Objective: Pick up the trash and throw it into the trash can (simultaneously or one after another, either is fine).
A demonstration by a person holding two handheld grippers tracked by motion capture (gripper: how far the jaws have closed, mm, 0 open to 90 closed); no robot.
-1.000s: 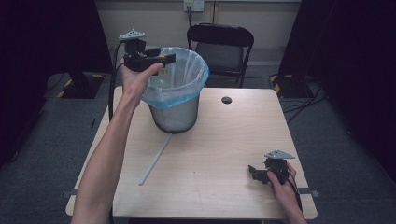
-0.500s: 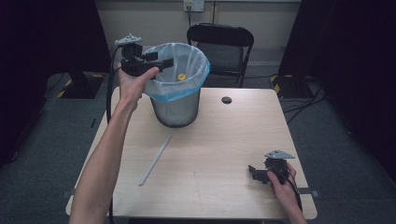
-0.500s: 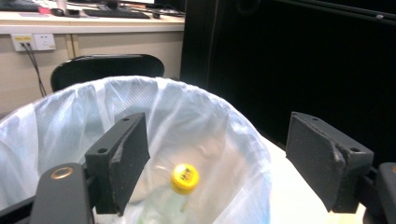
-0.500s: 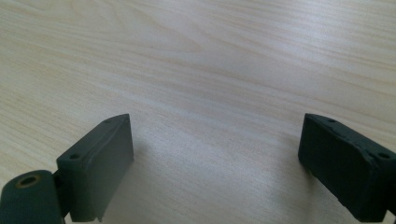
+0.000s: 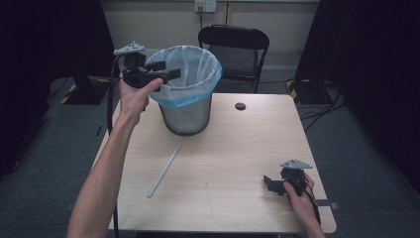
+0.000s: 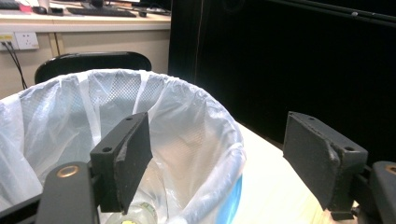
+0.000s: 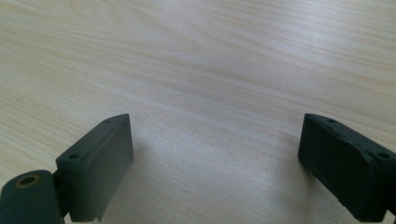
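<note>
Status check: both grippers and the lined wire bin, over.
Left gripper open, empty, at white-lined metal mesh bin rim. Right gripper open, on table. Nothing blocking.

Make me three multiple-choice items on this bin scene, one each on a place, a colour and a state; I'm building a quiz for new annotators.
1. Where does the white stick lie?
A. inside the bin
B. flat on the table, on the person's side of the bin
C. on the chair

2. What colour is the liner's folded edge on the outside of the waste bin?
A. blue
B. red
C. yellow

3. How do the jaws of the left gripper stand?
A. shut on the liner
B. shut on the stick
C. open, nothing between them

Answers:
1 B, the high view shows it flat on the table, apart from the bin.
2 A, a blue band shows below the rim.
3 C, the left gripper view shows a wide gap over the rim.
</note>
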